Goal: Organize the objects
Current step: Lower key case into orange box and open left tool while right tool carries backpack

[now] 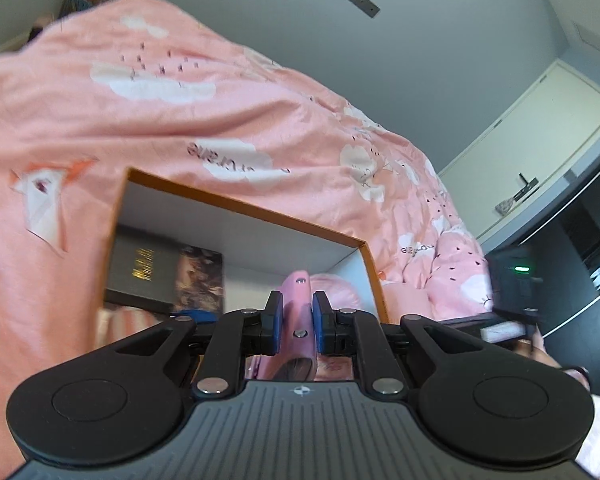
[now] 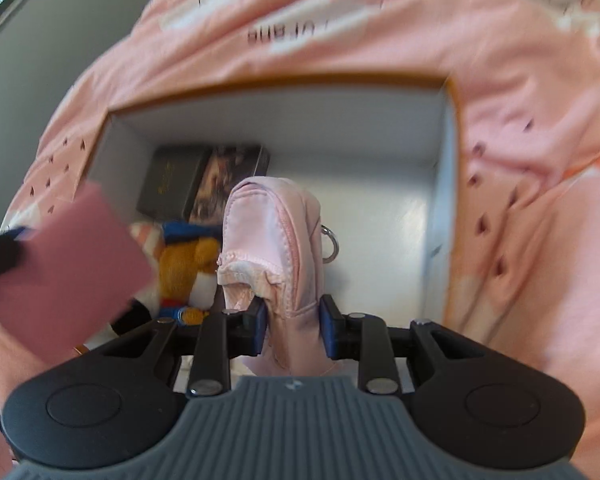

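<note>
Pink pouch (image 2: 276, 236) in right gripper (image 2: 293, 330), toy (image 2: 184, 264) visible there only

Two wrist fisheye views, both close over your open box.

Your left view skims low across the orange-rimmed box (image 1: 236, 204); your right looks steeply down inside; both share the pink bedding (image 1: 172, 120).

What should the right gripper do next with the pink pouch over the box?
Probably lower it a little and release. The right gripper holds the pink pouch above the bare floor of the box, beside the plush toy.
</note>
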Demonstrator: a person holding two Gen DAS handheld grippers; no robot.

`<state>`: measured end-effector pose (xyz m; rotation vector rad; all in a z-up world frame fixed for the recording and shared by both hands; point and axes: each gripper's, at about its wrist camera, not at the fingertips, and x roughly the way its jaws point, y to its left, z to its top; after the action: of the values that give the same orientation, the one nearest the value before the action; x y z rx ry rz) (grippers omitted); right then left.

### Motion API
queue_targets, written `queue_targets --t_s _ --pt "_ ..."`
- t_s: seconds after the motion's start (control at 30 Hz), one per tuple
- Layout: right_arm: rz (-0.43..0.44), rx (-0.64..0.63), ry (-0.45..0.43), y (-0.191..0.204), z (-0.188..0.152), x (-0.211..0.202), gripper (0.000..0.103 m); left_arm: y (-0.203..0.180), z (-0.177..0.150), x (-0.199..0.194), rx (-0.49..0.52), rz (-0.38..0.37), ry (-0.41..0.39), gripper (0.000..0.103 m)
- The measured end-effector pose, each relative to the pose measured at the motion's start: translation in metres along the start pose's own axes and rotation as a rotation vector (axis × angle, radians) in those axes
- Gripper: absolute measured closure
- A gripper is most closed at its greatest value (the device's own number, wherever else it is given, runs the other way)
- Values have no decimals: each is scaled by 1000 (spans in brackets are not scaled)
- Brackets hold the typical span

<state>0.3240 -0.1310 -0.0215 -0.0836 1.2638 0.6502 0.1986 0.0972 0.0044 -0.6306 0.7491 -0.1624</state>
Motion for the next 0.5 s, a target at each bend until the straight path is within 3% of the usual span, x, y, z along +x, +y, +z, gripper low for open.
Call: queue_targets --t_s 0.17,0.33,0.4,0.5 --pt "-52 -10 -81 -9 2 -35 74 0 -4 48 -42 -5 59 86" --pt "-97 -43 -110 -13 -1 -41 74 6 -15 79 -91 25 97 87" --pt "-96 -49 -108 -12 0 -36 74 9 -22 86 -104 32 121 102" --pt "-109 -71 -113 -10 0 -32 74 13 -27 90 -114 43 148 103"
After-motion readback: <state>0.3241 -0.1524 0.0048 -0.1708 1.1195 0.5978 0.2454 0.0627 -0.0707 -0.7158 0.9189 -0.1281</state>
